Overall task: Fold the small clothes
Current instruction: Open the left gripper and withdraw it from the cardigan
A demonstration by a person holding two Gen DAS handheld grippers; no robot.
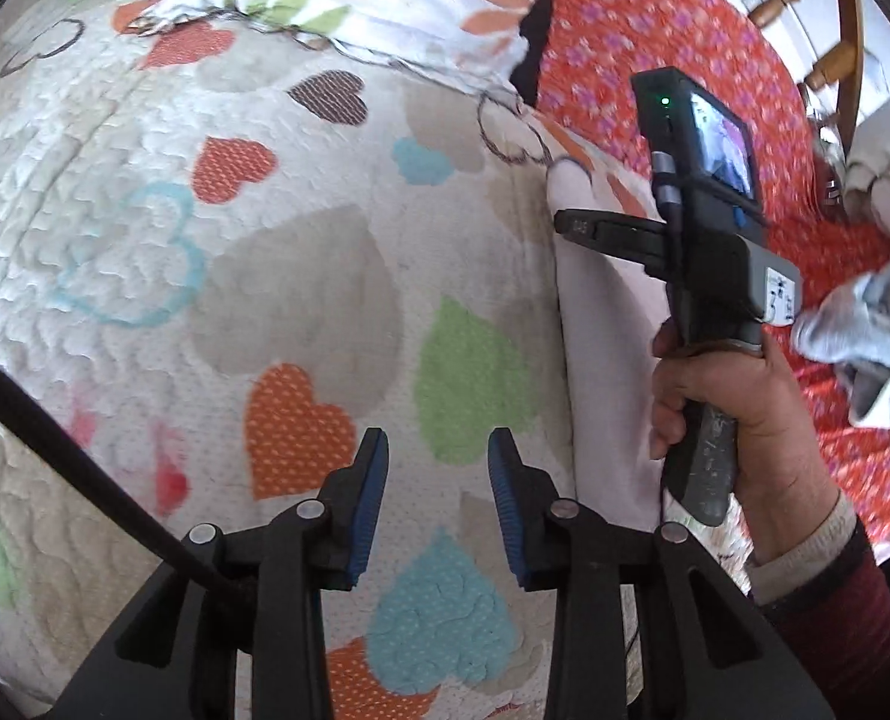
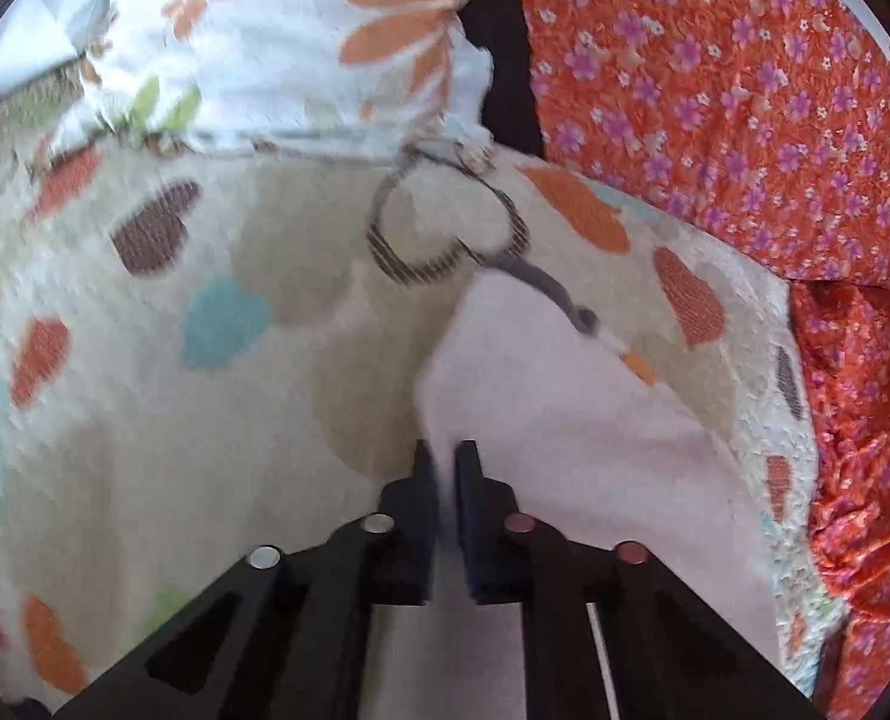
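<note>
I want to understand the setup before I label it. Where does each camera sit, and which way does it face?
Left wrist: sits on the left gripper, faces down over the heart quilt; its open blue-padded fingers show, also the right hand holding its tool.
Right wrist: sits on the right gripper, faces the pale pink cloth; its fingers are closed on the cloth's edge.
Shared: quilt, pink cloth, flowered white fabric, red flowered cover.

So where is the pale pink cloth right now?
The pale pink cloth lies on the heart quilt, pinched at its edge by the right gripper, with the red flowery fabric to its right.
</note>
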